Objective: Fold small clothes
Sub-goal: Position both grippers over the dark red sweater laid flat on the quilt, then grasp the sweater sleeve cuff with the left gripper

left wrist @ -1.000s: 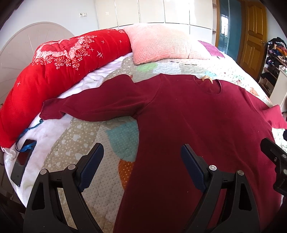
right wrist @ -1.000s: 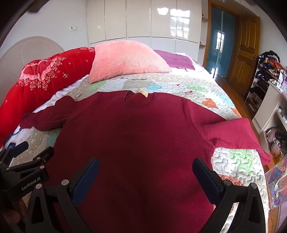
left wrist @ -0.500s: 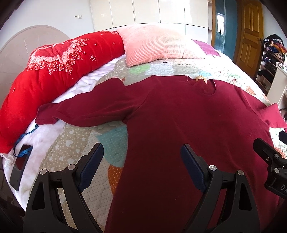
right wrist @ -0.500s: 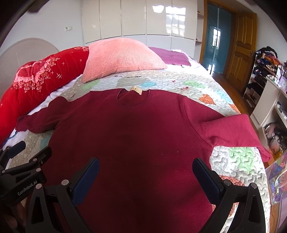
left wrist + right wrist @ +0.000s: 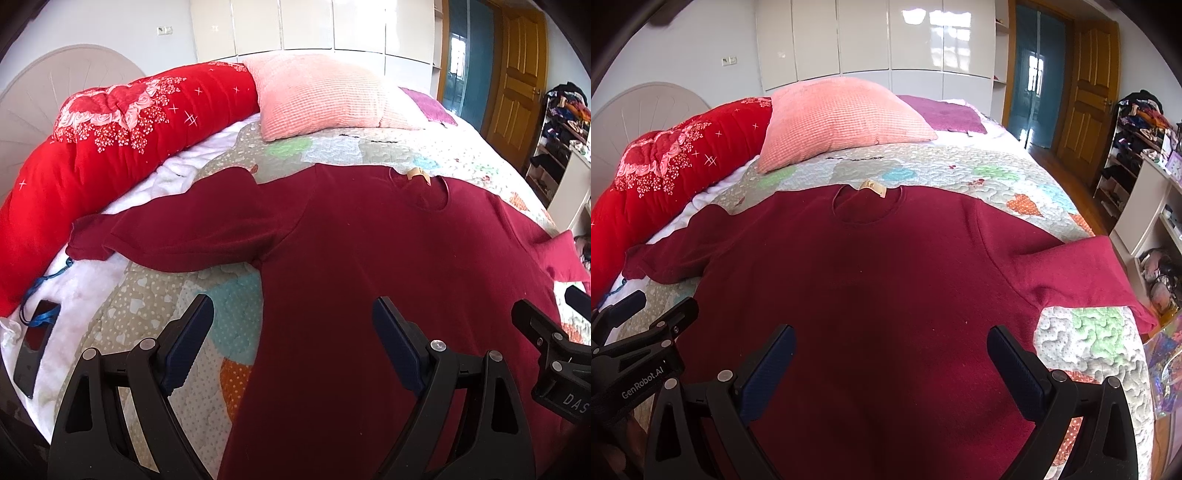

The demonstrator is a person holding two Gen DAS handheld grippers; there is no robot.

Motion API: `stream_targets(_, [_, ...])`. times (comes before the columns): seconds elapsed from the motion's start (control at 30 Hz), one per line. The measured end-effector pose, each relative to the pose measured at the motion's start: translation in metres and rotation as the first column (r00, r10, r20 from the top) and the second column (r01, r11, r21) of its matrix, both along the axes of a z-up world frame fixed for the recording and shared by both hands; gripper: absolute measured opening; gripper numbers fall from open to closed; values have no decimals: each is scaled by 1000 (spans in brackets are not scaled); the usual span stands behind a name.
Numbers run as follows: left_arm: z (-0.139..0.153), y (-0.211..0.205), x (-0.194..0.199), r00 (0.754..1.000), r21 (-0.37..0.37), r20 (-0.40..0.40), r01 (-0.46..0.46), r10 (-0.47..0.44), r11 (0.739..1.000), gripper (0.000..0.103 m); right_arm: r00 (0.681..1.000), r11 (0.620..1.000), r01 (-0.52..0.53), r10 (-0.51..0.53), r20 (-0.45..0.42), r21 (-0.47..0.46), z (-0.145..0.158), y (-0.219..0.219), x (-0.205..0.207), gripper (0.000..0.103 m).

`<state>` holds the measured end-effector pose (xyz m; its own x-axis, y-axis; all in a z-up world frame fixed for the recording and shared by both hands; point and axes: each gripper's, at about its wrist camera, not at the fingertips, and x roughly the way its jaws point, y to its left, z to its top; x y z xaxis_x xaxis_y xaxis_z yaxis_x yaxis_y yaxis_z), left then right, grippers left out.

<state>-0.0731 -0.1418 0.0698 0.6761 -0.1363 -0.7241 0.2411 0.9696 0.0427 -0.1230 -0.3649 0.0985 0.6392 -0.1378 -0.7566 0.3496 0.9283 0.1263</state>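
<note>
**Sweater spread flat on the bed, both grippers hovering empty**

Sweater (image 5: 886, 295) is dark red, long-sleeved, lying face up and flat on a patchwork quilt (image 5: 1089, 343) that covers the bed. Neckline points to the far side, with a small tan label (image 5: 873, 187) showing at the collar. One sleeve (image 5: 177, 236) stretches out to the left, its cuff reaching onto the white sheet near the red floral duvet (image 5: 110, 140). Other sleeve (image 5: 1082, 273) runs right, toward the bed's edge.

Left gripper (image 5: 291, 343) sits over the near-left part of the sweater, fingers spread wide, nothing between them. One finger is above the quilt, the other above the red fabric. Right gripper (image 5: 890, 362) is over the near middle of the sweater body, fingers also wide apart and empty. Can't tell if either one touches the cloth.

Far side of the bed has a pink pillow (image 5: 842, 122) with a purple cloth (image 5: 945, 114) beside it. A dark phone (image 5: 35, 347) with a blue cord lies at the left edge of the bed. Wooden door (image 5: 1089, 92) and cluttered shelves (image 5: 1137, 147) off to the right.
</note>
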Motion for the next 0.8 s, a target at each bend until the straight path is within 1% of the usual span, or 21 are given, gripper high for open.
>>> stream_targets(0.27, [-4, 5, 12, 1000, -5, -13, -23, 23, 1000, 88, 1000, 1000, -1, 1, -11, 15, -7, 1, 18, 103])
stream_targets(0.53, [-9, 21, 28, 998, -11, -30, -60, 60, 998, 88, 1000, 999, -18, 19, -20, 48, -16, 7, 34, 103])
stream_targets(0.6, [-9, 29, 33, 996, -26, -36, -79, 78, 997, 88, 999, 998, -24, 25, -21, 50, -17, 10, 39, 103])
stream_targets(0.7, [-10, 50, 43, 990, -77, -71, -124, 118, 989, 88, 999, 998, -44, 45, -26, 55, -20, 14, 46, 103])
stream_targets(0.8, [-9, 81, 58, 978, -123, -102, -193, 181, 973, 88, 998, 997, -57, 59, -26, 54, -21, 18, 54, 103])
